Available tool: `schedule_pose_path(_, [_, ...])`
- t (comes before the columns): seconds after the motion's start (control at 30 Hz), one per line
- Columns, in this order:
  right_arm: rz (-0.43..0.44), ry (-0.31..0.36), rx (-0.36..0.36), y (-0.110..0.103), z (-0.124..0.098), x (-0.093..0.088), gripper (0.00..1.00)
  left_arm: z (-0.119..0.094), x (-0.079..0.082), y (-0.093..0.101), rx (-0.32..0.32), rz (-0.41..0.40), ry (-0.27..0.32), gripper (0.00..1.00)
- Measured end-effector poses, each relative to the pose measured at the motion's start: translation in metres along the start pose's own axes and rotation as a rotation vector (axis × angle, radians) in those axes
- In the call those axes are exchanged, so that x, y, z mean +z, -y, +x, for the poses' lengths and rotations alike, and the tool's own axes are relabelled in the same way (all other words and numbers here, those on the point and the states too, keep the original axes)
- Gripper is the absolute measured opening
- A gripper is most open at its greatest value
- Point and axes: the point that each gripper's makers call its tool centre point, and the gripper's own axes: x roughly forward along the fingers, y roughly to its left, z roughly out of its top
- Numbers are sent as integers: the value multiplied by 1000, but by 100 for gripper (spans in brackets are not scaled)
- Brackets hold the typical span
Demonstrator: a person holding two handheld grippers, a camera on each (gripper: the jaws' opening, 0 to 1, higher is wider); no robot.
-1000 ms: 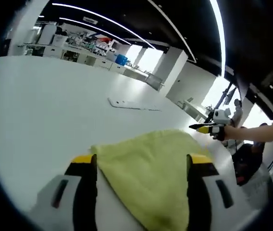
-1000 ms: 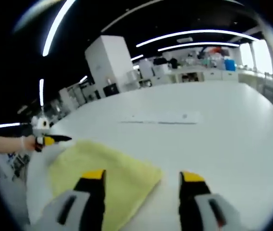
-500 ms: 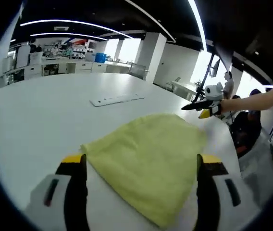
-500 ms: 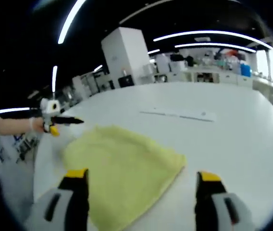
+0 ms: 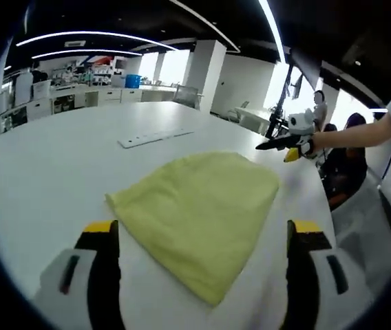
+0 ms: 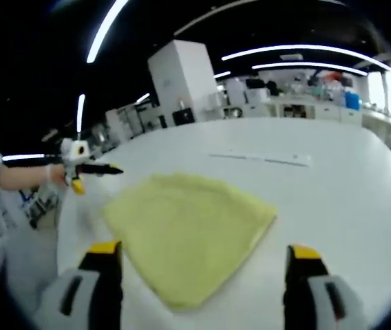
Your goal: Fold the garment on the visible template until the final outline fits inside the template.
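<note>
A yellow-green cloth lies folded flat on the white table, its near corner pointing toward my left gripper. That gripper is open, its yellow-tipped jaws wide apart with the cloth lying beyond and below them, apart from both. In the right gripper view the same cloth lies ahead of my right gripper, which is also open and holds nothing. Each gripper shows in the other's view, hovering past the cloth's far corner: the right gripper and the left gripper.
A flat white strip lies on the table beyond the cloth, also seen as the strip. The table's rounded edge runs close to the cloth, with floor below. A person's forearm reaches in. Benches and shelves stand far behind.
Both grippers have drawn back from the cloth, which reached between the jaws a second ago. Its whole near edge now shows, lying flat on the table.
</note>
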Motion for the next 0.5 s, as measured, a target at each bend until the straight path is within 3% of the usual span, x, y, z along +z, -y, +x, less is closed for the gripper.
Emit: schedule_pose_path(0.5, [30, 3, -19, -17, -23, -28, 91, -17, -41, 8, -4, -59, -38, 88])
